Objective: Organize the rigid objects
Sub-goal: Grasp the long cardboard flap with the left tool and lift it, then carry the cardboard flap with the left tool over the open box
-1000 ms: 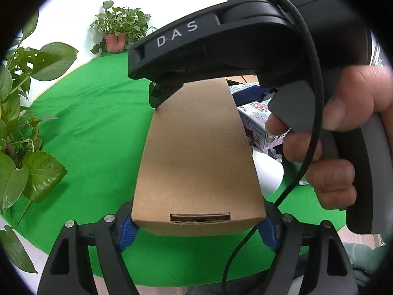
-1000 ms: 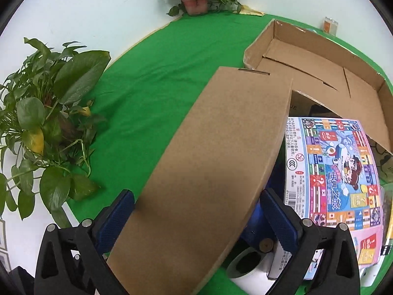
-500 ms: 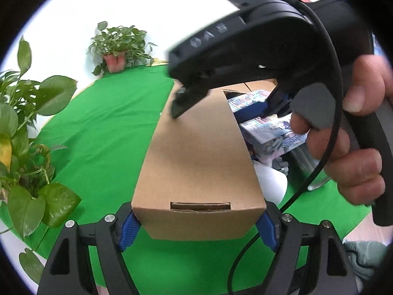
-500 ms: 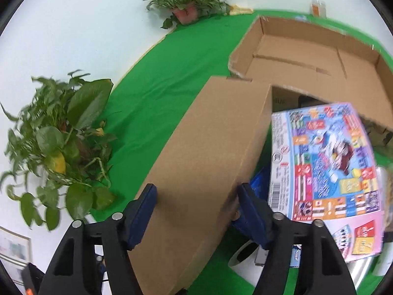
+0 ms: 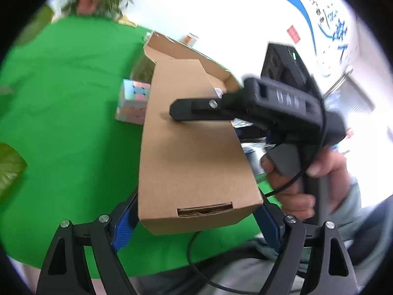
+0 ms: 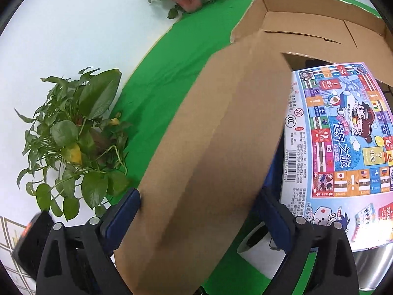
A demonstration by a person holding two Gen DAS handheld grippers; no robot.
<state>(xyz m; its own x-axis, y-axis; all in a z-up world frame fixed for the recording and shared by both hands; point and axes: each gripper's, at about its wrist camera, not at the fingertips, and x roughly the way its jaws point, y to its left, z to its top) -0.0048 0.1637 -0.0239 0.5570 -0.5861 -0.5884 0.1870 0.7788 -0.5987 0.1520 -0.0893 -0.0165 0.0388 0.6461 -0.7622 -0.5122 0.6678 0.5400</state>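
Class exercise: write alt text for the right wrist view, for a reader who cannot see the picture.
A long brown carton fills the middle of the view, between the blue pads of the right gripper, whose jaws are opening. To its right lies a colourful board game box, with an open cardboard box behind it, on a green cloth. A leafy plant stands at left.

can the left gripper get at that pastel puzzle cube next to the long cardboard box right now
Probably not yet. The left gripper has the long cardboard box between its opening jaws. The puzzle cube sits on the green cloth left of the box's far end, with open cloth before it.
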